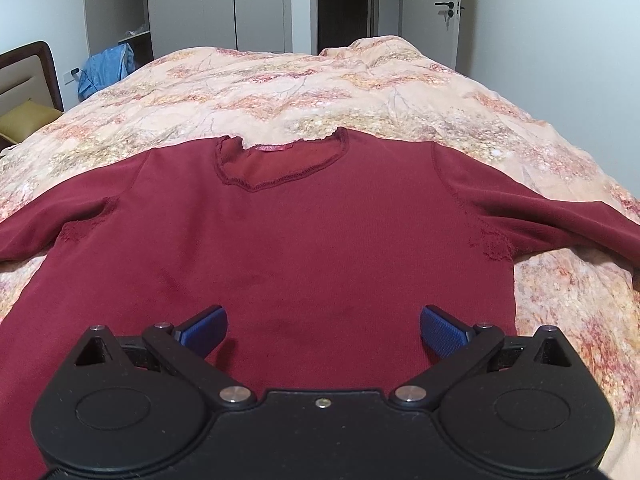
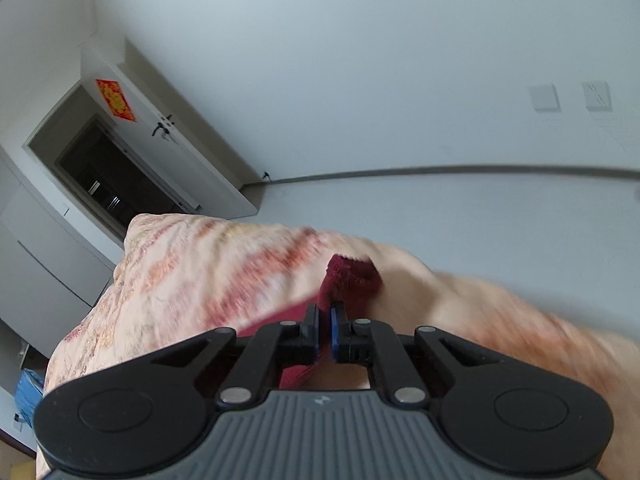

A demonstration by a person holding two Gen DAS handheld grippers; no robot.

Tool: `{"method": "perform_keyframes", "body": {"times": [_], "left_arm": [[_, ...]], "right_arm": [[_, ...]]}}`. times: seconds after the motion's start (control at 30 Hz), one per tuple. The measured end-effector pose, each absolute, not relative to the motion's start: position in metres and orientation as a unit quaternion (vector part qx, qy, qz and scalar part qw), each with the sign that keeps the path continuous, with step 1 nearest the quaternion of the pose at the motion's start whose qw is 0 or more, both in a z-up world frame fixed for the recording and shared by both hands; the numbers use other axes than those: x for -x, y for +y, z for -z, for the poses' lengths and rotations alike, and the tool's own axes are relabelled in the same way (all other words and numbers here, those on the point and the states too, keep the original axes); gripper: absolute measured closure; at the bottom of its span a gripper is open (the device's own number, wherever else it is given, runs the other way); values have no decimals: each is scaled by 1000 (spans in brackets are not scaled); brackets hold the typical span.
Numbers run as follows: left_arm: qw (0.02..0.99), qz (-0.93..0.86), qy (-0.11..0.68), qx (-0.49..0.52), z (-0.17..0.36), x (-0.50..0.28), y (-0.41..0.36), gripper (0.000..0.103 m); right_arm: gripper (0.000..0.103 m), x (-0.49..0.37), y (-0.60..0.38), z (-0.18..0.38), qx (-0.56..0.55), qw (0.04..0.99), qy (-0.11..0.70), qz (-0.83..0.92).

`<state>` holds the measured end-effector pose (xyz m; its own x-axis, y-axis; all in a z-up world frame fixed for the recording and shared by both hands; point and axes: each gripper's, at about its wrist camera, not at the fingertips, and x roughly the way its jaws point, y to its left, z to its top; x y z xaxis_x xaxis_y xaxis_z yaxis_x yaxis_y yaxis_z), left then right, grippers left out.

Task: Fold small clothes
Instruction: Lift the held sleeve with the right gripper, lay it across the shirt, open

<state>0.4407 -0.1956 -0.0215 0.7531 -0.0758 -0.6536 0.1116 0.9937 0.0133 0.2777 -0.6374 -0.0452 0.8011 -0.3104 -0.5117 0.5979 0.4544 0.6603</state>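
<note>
A dark red long-sleeved top [image 1: 280, 232] lies flat on the bed, neckline away from me, both sleeves spread to the sides. My left gripper [image 1: 324, 328] is open and empty, its blue pads just above the lower body of the top. In the right wrist view my right gripper [image 2: 325, 326] is shut on a sleeve end of the red top [image 2: 352, 280], which bunches above the fingers and hangs below them. That view is tilted and blurred.
The bed has a peach floral quilt [image 1: 320, 88]. A headboard [image 1: 28, 76] and yellow pillow [image 1: 24, 120] are at the left. Wardrobes [image 1: 192, 4], blue fabric [image 1: 106, 68] and a white door [image 1: 436, 12] stand beyond the bed.
</note>
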Motion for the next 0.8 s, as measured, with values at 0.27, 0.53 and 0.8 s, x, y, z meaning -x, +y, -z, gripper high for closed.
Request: {"method": "perform_keyframes", "body": {"times": [0.27,0.53,0.8], "left_arm": [[938,47,344,-10,4,-436,-182,1],[950,26,308,46,-42,-427,-138,1],[960,-51,260,93,-83,-406,-54,1]], "right_arm": [[97,-299,-615,10,-328,897,122,271],[97,-368,-507,-99,-96,985,42,135],[97,-439,-324,-128,34,996,34,-69]]}}
